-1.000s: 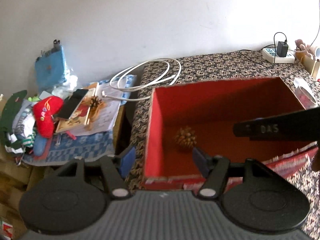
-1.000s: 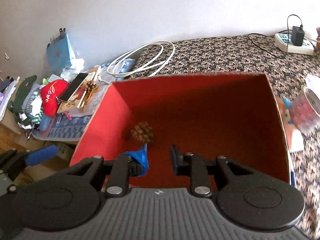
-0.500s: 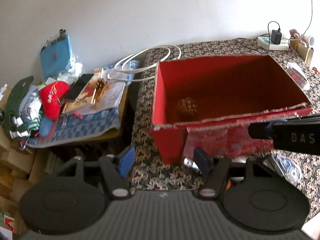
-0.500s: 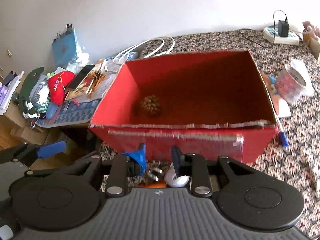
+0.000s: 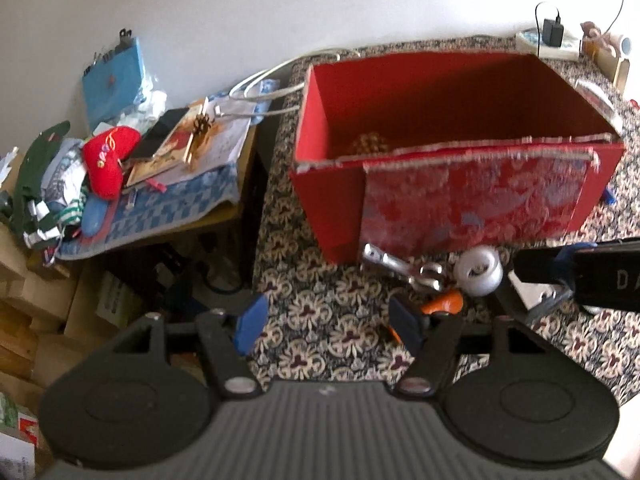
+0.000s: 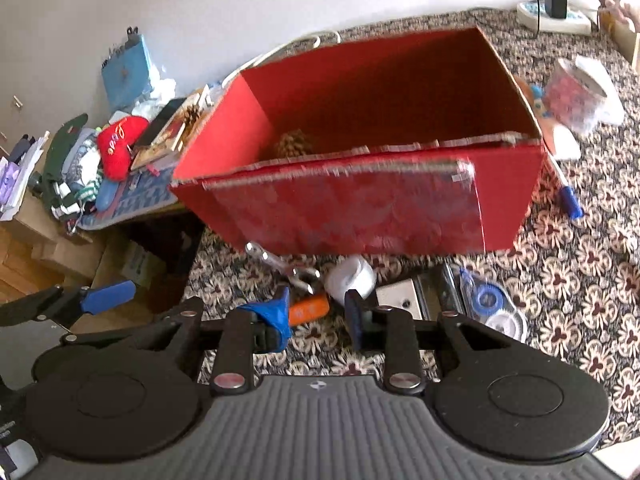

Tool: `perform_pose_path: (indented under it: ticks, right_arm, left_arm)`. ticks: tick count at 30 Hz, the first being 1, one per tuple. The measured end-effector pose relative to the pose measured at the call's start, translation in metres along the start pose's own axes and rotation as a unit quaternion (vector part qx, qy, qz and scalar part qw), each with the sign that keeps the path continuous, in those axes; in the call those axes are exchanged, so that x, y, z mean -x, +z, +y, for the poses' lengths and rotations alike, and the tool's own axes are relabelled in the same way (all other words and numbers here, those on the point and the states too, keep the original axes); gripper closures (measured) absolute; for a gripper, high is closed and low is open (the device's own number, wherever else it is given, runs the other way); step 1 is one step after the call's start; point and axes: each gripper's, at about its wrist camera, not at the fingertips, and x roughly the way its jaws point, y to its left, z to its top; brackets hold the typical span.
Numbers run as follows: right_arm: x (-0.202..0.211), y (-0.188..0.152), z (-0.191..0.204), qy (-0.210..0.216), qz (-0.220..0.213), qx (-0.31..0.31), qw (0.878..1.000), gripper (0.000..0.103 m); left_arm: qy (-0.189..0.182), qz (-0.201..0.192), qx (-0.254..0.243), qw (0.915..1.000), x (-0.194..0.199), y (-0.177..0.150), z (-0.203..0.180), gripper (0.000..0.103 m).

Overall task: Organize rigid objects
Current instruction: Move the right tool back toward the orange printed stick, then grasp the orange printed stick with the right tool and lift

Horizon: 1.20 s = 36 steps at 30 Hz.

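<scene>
A red box (image 5: 460,200) (image 6: 360,216) stands on the patterned cloth, with a pine cone (image 5: 368,145) (image 6: 291,145) inside. In front of it lie a metal tool (image 5: 400,266) (image 6: 280,264), a white tape roll (image 5: 479,270) (image 6: 351,278), an orange object (image 5: 442,303) (image 6: 309,307), a metal block (image 6: 416,290) and a blue tape dispenser (image 6: 490,300). My left gripper (image 5: 326,324) is open and empty, low over the cloth left of these. My right gripper (image 6: 318,316) is open and empty, just above the orange object; it also shows in the left wrist view (image 5: 580,276).
A low side table (image 5: 160,184) at the left holds a red plush, books, a phone and clothes. White cable (image 5: 272,80) lies behind the box. A power strip (image 6: 554,12) sits at the back right. A patterned cup (image 6: 576,92) and a blue pen (image 6: 568,196) lie right of the box.
Both grippers have pulled back and down from over the box to the cloth in front of it. The small objects before the box have come into view.
</scene>
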Motion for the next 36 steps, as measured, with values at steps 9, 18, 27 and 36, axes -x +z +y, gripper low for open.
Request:
perform_pose_path:
  ticks: [9, 18, 27, 36]
  right_arm:
    - [-0.005, -0.016, -0.011, -0.002, 0.02, 0.013, 1.0, 0.088]
    - [-0.017, -0.027, -0.024, 0.003, 0.042, -0.016, 0.999, 0.087]
    - [-0.034, -0.041, -0.027, 0.019, 0.079, -0.03, 0.996, 0.086]
    - [-0.049, -0.035, -0.016, 0.073, 0.071, -0.038, 0.994, 0.086]
  left_arm:
    - [-0.003, 0.04, 0.005, 0.9992, -0.015, -0.015, -0.009, 0.031]
    - [-0.012, 0.056, 0.002, 0.9984, -0.024, -0.032, -0.012, 0.03]
    - [-0.031, 0.055, 0.024, 0.9977, -0.037, -0.069, 0.028, 0.029]
    - [-0.078, 0.017, 0.024, 0.9965, -0.053, -0.08, 0.038, 0.028]
